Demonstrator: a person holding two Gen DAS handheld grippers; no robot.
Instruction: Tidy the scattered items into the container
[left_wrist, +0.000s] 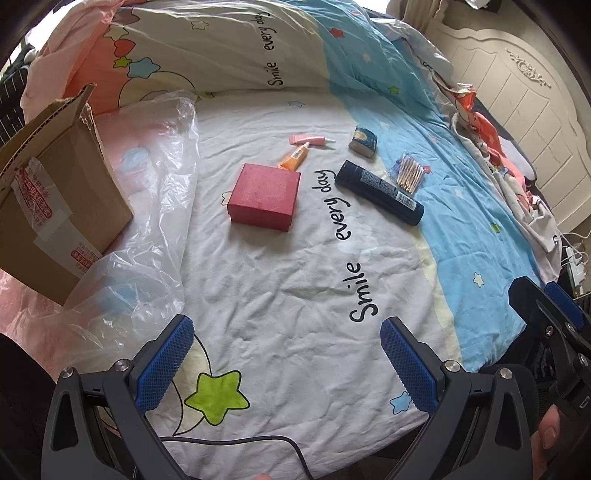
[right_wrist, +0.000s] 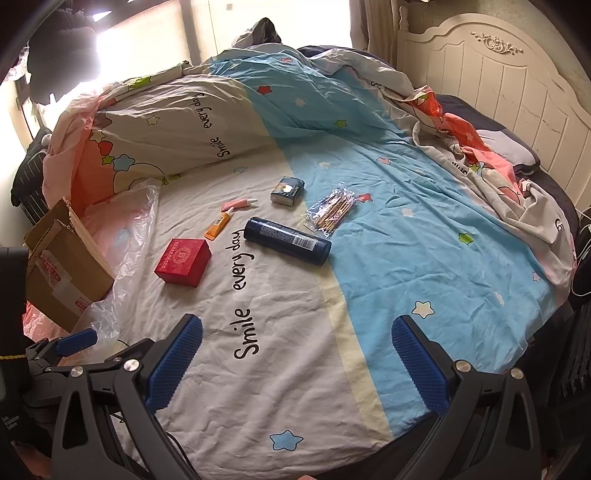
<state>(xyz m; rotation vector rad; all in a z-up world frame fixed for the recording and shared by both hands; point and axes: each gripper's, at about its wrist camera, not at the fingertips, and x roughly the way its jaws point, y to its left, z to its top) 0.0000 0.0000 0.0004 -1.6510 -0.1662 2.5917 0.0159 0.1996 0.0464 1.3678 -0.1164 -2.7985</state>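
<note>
A cardboard box (left_wrist: 55, 206) (right_wrist: 62, 273) stands at the left on the bed. Scattered in the middle lie a red box (left_wrist: 264, 197) (right_wrist: 183, 262), an orange tube (left_wrist: 295, 158) (right_wrist: 218, 224), a pink tube (left_wrist: 308, 139) (right_wrist: 238, 204), a dark blue can (left_wrist: 378, 192) (right_wrist: 287, 240), a small blue packet (left_wrist: 363, 142) (right_wrist: 287, 191) and a clear bag of sticks (left_wrist: 408, 173) (right_wrist: 332, 212). My left gripper (left_wrist: 288, 332) is open and empty, hovering near the bed's front edge. My right gripper (right_wrist: 297, 332) is open too, far short of the items; it also shows at the right edge of the left wrist view (left_wrist: 546, 306).
A clear plastic bag (left_wrist: 155, 206) (right_wrist: 129, 236) lies crumpled beside the cardboard box. A bunched quilt (left_wrist: 207, 48) (right_wrist: 177, 122) rises at the back, more bedding (right_wrist: 498, 170) at the right. A white headboard (right_wrist: 498, 70) stands far right. A black cable (left_wrist: 236, 441) trails under my left gripper.
</note>
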